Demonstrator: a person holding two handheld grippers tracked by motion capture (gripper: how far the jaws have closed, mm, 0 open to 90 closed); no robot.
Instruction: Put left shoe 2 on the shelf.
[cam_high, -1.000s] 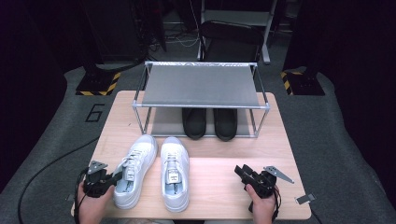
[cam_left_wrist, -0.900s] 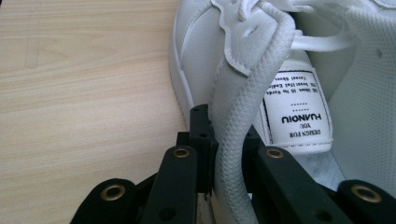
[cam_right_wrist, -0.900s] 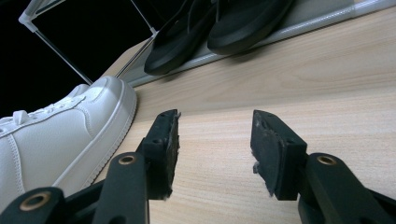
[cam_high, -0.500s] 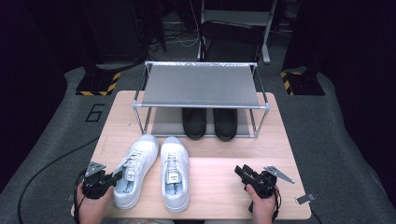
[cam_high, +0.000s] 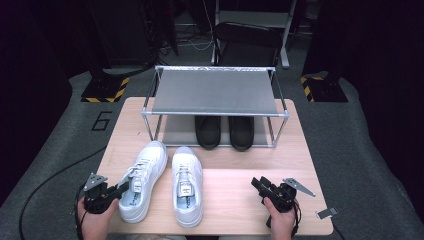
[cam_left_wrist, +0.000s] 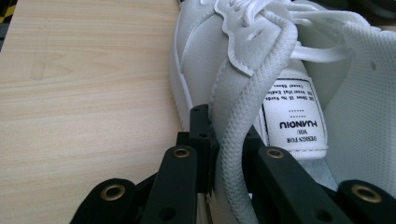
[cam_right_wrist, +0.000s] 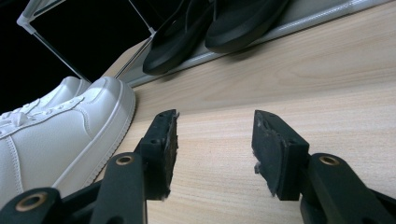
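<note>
Ahead of my right gripper (cam_high: 258, 183) I have bare table (cam_high: 240, 200) all the way to the shoe rack (cam_high: 215, 92); its open jaws have nothing between them. To its left the right white sneaker (cam_high: 186, 184) stands close, walling that side. Straight on, the black slippers (cam_high: 223, 131) fill the middle of the rack's lower shelf, with room either side of them. My left gripper (cam_left_wrist: 219, 154) is hard against the left white sneaker (cam_high: 142, 180), jaws clamped on its collar; to its left the wood lies free. The two sneakers leave only a narrow lane between them.
</note>
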